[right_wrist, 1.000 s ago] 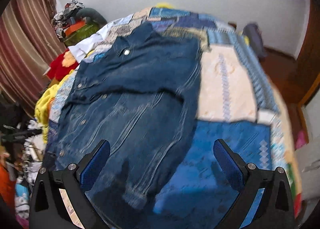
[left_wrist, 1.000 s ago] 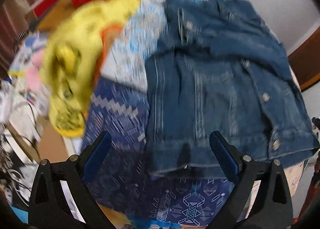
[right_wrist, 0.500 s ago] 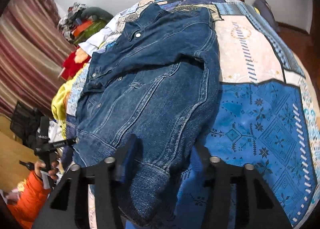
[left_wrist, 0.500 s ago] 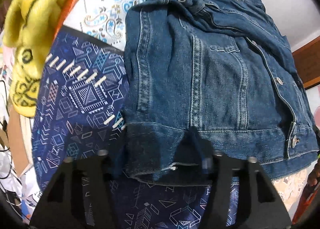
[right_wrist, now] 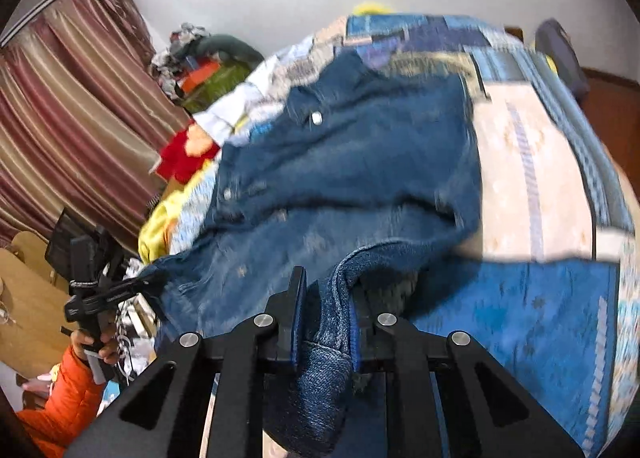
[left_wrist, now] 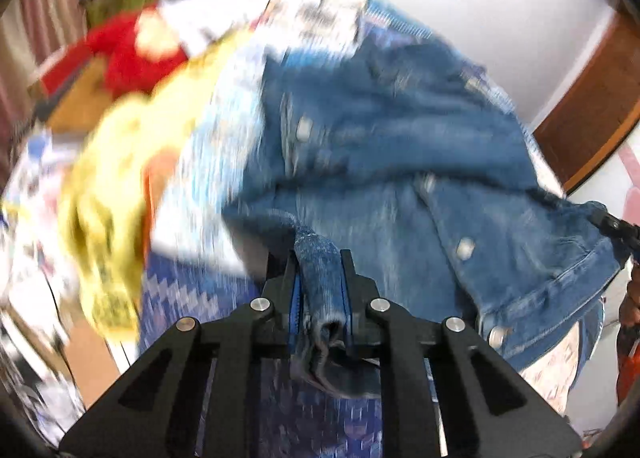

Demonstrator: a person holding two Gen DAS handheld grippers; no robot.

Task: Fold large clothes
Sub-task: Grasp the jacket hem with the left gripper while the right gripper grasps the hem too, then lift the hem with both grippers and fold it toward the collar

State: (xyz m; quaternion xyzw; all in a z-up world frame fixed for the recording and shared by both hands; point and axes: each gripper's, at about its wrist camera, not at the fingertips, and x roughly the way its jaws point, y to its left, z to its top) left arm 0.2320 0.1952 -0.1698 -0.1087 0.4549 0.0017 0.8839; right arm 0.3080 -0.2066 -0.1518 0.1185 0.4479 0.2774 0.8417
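Observation:
A blue denim jacket [left_wrist: 392, 146] with metal buttons lies spread on a patchwork bedspread [left_wrist: 224, 162]; it also shows in the right wrist view [right_wrist: 360, 162]. My left gripper [left_wrist: 319, 270] is shut on the jacket's bottom hem at one corner and lifts it off the bed. My right gripper [right_wrist: 326, 294] is shut on the hem at the other corner, also raised. The hem between the two grippers hangs above the bed. The left gripper also shows in the right wrist view [right_wrist: 150, 280], gripping the far corner.
A yellow garment [left_wrist: 108, 194] and a red one [left_wrist: 128, 54] lie at the bed's left side. A striped curtain [right_wrist: 68, 110] hangs at left. The blue and beige bedspread [right_wrist: 536, 218] extends to the jacket's right. A wooden door [left_wrist: 592, 98] stands at right.
Both grippers went from open above the hem to shut on it. They have since lifted the jacket's bottom edge off the bed, and the views have tilted up and blurred.

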